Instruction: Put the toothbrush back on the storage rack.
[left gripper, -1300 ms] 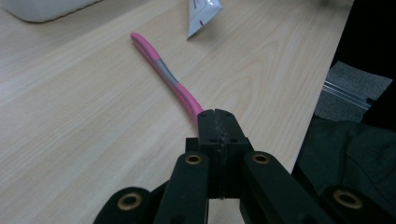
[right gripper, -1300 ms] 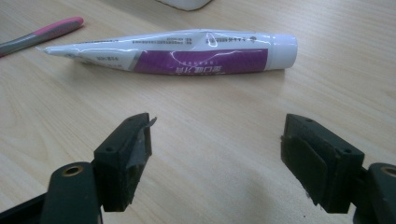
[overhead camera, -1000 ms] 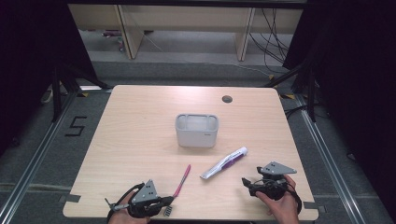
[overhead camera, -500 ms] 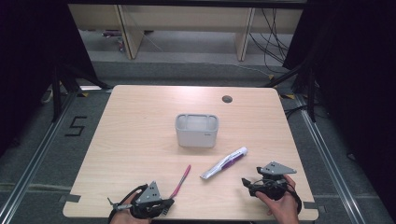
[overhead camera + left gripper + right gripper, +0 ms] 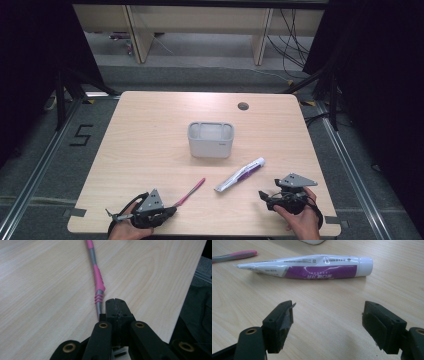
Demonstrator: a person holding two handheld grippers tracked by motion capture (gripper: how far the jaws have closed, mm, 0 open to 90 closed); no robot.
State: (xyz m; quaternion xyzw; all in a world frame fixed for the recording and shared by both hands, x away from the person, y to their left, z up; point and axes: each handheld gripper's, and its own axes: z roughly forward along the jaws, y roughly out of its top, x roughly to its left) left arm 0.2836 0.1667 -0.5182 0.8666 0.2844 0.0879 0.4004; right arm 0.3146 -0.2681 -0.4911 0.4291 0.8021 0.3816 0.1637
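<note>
A pink and grey toothbrush lies on the wooden table, near the front. My left gripper is shut with nothing between its jaws. In the left gripper view its closed tips sit just right of the toothbrush's grey near end, which runs under the left jaw. A white and purple toothpaste tube lies to the right of the brush. My right gripper stands open a short way in front of the tube. In the right gripper view the tube lies crosswise beyond the open jaws, apart from them.
A grey rectangular container stands upright at the table's middle. A round cable hole sits near the far edge. The table's front edge runs close under both hands, and its right edge shows in the left gripper view.
My left gripper has shifted slightly left and back toward the front edge, staying shut. The right gripper, tube and toothbrush have not moved.
</note>
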